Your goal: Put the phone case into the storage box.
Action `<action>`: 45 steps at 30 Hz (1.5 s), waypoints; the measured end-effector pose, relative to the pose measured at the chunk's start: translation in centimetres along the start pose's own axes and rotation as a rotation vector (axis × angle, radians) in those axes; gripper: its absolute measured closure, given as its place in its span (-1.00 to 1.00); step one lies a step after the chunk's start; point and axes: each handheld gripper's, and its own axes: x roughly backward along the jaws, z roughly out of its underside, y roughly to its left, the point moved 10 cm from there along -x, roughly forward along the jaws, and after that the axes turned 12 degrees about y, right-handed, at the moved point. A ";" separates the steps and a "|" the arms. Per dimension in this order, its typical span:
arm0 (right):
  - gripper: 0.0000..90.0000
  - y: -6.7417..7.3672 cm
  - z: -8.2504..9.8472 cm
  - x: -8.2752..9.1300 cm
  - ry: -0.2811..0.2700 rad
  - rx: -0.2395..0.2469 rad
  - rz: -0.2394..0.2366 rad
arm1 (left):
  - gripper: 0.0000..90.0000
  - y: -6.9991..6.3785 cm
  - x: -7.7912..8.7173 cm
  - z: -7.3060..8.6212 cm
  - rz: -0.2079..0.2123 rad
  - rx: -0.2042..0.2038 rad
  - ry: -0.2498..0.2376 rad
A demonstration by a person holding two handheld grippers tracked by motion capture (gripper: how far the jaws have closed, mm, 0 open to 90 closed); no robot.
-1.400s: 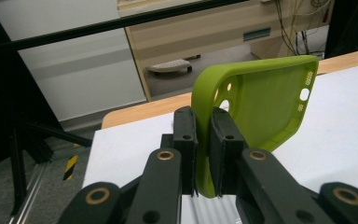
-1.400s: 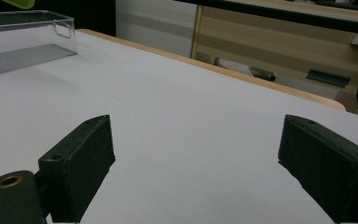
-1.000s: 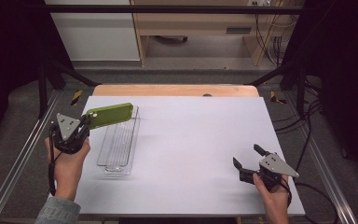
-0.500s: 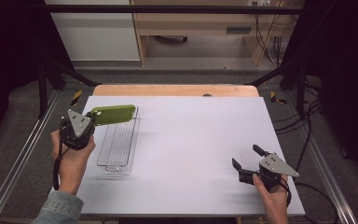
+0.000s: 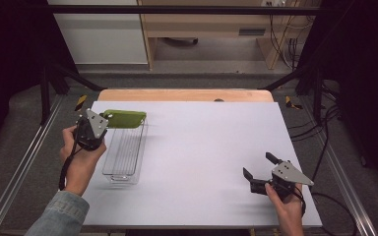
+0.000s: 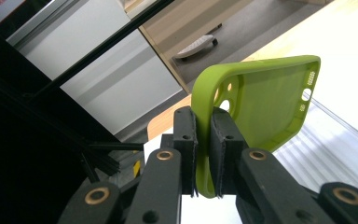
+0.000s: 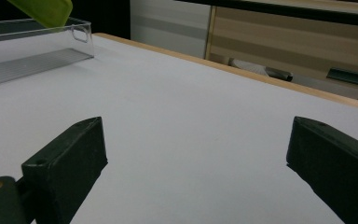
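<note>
We hold a green phone case (image 5: 124,118) over the far end of a clear tray (image 5: 123,152) at the left of the high view, the left gripper (image 5: 101,121) pinching the case by one edge. The left gripper view shows that grip plainly: the two black fingers (image 6: 186,135) press together on the case's rim at lower centre, with the case's hollow inside, its camera cut-out and port holes turned toward the lens and the ribbed tray floor below at the right. At the lower right of the high view our right gripper (image 5: 261,171) rests low over the bare white worktop (image 5: 206,147), well apart from the tray; its fingers have just been opening and now stand spread wide with nothing between them, as the right gripper view confirms, one finger (image 7: 65,161) at lower left and the other at the right edge. That view also catches a corner of the case hanging above the tray's near wall at upper left, clear of the floor. We judge the job about half done: the case is picked up and brought above the tray, which lies empty; lowering it in and letting go are left. The high view alone gives the layout of both hands; the gripper views give the grip and the gap under the case.
</note>
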 end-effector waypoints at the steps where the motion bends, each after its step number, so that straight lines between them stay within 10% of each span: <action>1: -0.89 0.0 0.0 0.0 0.000 -0.002 -0.003 | 0.82 -0.1 -0.1 -0.1 -0.001 -0.012 0.005; 45: -0.91 0.3 -0.1 0.1 -0.009 0.004 -0.031 | 0.82 0.0 -2.3 -0.9 -0.044 -0.180 0.100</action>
